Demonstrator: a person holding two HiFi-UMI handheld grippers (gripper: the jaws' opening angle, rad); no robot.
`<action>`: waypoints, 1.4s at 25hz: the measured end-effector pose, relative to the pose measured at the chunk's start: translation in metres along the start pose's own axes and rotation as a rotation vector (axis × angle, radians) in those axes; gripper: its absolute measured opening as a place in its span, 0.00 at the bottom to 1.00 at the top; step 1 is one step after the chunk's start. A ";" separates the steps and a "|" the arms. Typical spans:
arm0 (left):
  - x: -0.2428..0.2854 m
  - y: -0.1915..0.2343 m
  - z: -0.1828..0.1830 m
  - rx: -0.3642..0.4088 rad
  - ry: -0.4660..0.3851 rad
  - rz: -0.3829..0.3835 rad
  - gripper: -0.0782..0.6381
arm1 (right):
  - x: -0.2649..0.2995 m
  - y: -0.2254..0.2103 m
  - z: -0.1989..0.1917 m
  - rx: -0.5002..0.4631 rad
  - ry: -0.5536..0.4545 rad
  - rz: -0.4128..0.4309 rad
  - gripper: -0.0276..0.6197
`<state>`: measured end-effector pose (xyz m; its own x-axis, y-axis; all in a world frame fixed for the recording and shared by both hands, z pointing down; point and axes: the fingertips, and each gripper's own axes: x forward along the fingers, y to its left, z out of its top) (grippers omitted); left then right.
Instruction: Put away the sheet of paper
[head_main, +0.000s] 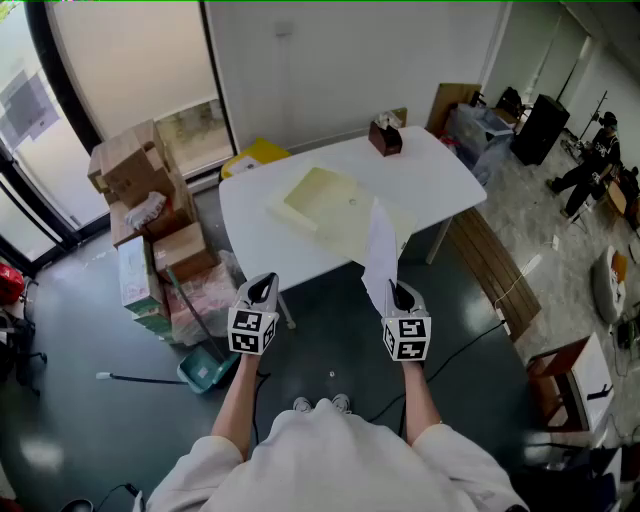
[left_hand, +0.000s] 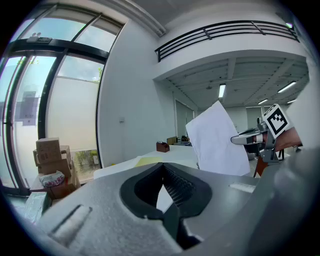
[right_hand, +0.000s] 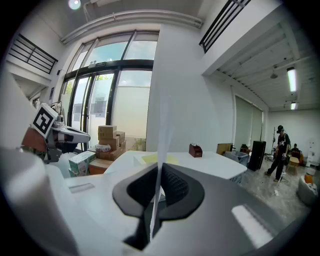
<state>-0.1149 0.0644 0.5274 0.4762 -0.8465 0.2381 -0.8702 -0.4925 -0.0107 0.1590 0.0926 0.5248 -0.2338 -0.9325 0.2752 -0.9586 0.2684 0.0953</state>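
A white sheet of paper (head_main: 379, 252) stands upright, pinched at its lower edge by my right gripper (head_main: 400, 296), which is shut on it. In the right gripper view the sheet (right_hand: 162, 132) runs edge-on between the jaws of the right gripper (right_hand: 159, 172). My left gripper (head_main: 262, 291) hangs beside it to the left, shut and holding nothing (left_hand: 162, 172). From the left gripper view the paper (left_hand: 217, 142) and the right gripper (left_hand: 250, 137) show at the right. Both grippers are short of the white table (head_main: 265, 235), where a pale yellow folder (head_main: 325, 200) lies flat.
A brown tissue box (head_main: 385, 136) stands at the table's far edge. Stacked cardboard boxes (head_main: 140, 180) crowd the floor to the left, with a teal dustpan (head_main: 205, 370) near them. Wooden planks (head_main: 490, 260) lie right of the table. A person (head_main: 590, 165) stands far right.
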 end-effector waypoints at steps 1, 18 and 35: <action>0.000 0.001 0.000 0.000 0.000 0.000 0.12 | 0.000 0.000 0.000 0.000 0.002 -0.002 0.05; -0.003 0.001 -0.002 0.001 0.007 0.017 0.12 | -0.002 0.001 -0.001 0.031 -0.014 0.007 0.05; 0.007 -0.050 -0.015 -0.013 0.036 0.036 0.12 | -0.011 -0.015 -0.019 0.010 -0.011 0.092 0.05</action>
<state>-0.0698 0.0862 0.5438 0.4400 -0.8556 0.2728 -0.8883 -0.4592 -0.0076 0.1788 0.1029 0.5383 -0.3229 -0.9064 0.2723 -0.9343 0.3511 0.0608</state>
